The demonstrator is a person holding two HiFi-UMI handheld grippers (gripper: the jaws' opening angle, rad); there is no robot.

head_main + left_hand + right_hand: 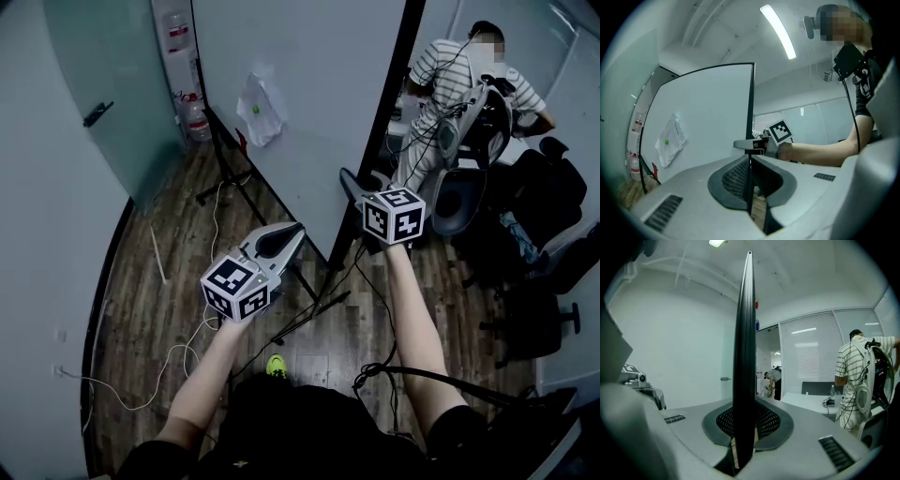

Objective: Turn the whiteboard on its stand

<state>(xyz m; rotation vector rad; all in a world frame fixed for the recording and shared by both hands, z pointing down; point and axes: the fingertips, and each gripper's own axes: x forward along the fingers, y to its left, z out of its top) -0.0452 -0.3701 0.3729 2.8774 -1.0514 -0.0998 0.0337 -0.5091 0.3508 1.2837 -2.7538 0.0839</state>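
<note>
In the head view, the person's bare forearms (417, 328) lie nearest, reaching out over the wood floor (159, 309). Each carries a tool topped by a marker cube. The left tool (295, 232) sits low against the whiteboard (309, 84). The right tool (364, 195) sits further along its black frame (375, 122). The whiteboard is upright on its stand (225, 173) just ahead. A sheet of paper (261, 108) is pinned to its white face, which looks toward the glass door (103, 84) on the left. A person in a striped shirt (450, 70) is beyond the board.

In the left gripper view, the grey jaws pinch the frame, and the thin black edge rises between the ribbed pads. The white face spreads to the left, and the right tool clamps the same edge higher up.

In the right gripper view, the board shows edge-on as a dark blade running from the ceiling down into the pads, which pinch it.

Both grips look set, so the swing itself appears to be what remains. How far the board has turned cannot be told. The held edge runs up and down and the board's breadth runs away from the person. Which side is longer is unclear.
</note>
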